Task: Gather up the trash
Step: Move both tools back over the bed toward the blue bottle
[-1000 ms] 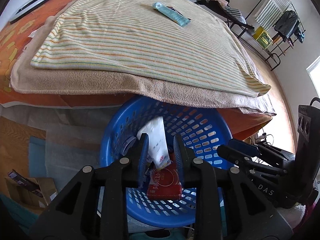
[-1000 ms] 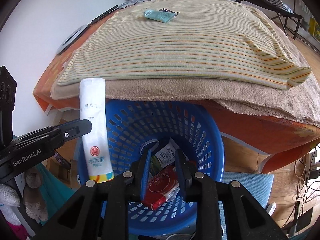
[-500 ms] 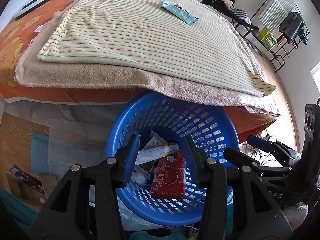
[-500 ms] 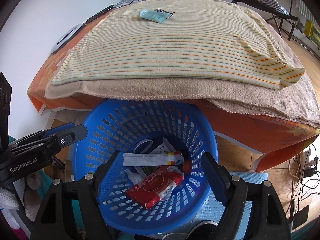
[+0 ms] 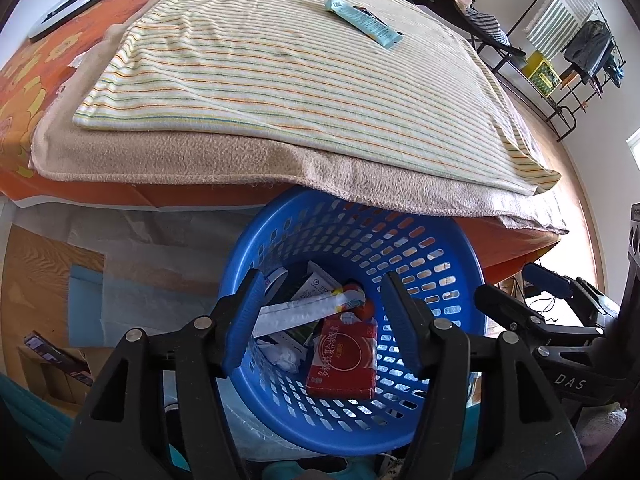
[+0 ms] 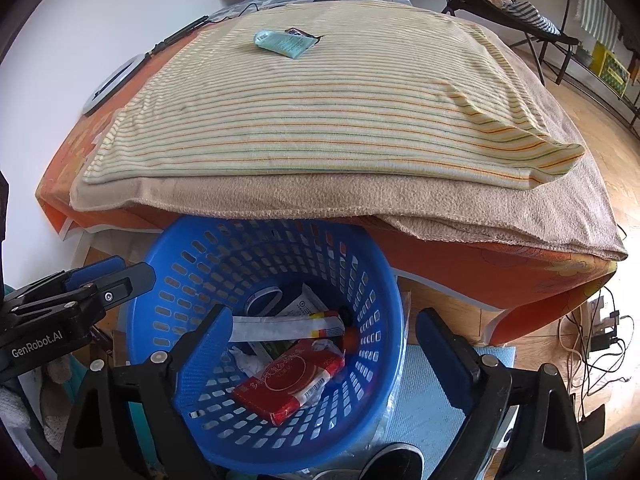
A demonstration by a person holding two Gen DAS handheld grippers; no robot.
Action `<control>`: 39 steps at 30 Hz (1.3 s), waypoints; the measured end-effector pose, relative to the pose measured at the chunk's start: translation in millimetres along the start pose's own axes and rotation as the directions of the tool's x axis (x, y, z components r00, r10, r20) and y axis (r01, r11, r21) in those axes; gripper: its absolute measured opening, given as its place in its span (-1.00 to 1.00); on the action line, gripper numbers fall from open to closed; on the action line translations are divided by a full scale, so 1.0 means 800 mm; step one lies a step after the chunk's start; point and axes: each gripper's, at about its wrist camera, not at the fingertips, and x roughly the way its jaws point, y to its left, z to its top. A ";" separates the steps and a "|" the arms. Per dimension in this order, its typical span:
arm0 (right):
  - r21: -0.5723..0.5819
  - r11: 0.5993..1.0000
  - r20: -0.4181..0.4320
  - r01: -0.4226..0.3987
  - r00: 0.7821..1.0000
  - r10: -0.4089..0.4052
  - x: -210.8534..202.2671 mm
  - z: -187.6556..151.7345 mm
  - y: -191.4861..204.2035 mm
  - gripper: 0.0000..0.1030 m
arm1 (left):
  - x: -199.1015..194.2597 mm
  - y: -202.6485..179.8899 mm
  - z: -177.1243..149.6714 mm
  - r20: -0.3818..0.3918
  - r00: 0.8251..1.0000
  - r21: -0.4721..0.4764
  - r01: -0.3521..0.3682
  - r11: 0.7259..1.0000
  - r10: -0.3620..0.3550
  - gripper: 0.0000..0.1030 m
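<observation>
hovering over the basket, jaws empty

both grippers hang above a blue basket (image 5: 448, 264) that sits on the floor, tucked partly under the edge of a bed. the left gripper (image 5: 324, 320) has its jaws about half spread and opening, with nothing between them; through the gap the trash in the basket shows. the right gripper (image 6: 324, 340) has its jaws very wide and opening too, also holding nothing.

inside the basket lie a red pack (image 6: 290, 378), a long white wrapper (image 6: 280, 326) lying across the other trash just above the pack, a crumpled tissue (image 6: 250, 362) beside the pack, and some other packets beneath the wrapper that are hard to make out.

on the bed, a striped blanket (image 5: 280, 76) lies on a beige blanket (image 5: 200, 156). a teal wrapper (image 5: 362, 22) rests far back on the striped blanket, well apart from the basket and from both grippers.
</observation>
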 end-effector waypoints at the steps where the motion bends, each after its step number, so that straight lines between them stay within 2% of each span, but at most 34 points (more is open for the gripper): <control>1: 0.001 1.000 0.003 0.005 1.000 -0.005 -0.001 0.001 0.000 0.85 | 0.001 0.000 0.001 -0.002 1.000 0.000 -0.001 1.000 0.001 0.20; 9: 0.009 1.000 0.006 0.027 1.000 -0.027 -0.006 0.008 -0.004 0.85 | 0.001 -0.001 0.012 -0.002 1.000 -0.003 -0.005 1.000 0.005 0.20; 17: 0.026 1.000 0.031 0.017 0.999 -0.018 -0.016 0.022 -0.011 0.86 | -0.004 -0.003 0.041 0.017 1.000 -0.009 0.005 1.000 -0.004 0.20; 25: 0.060 0.998 0.094 -0.001 0.996 -0.005 -0.031 0.047 -0.031 0.86 | 0.000 -0.003 0.104 0.033 0.999 -0.056 0.031 0.998 -0.030 0.21; 29: 0.055 0.998 0.131 0.023 0.991 -0.030 -0.035 0.063 -0.041 0.86 | 0.005 -0.009 0.143 0.054 0.998 -0.073 0.045 0.996 -0.041 0.21; 39: 0.074 0.997 0.168 0.012 0.985 -0.024 -0.029 0.101 -0.063 0.88 | 0.054 -0.019 0.223 0.034 0.998 -0.128 0.064 0.990 -0.060 0.21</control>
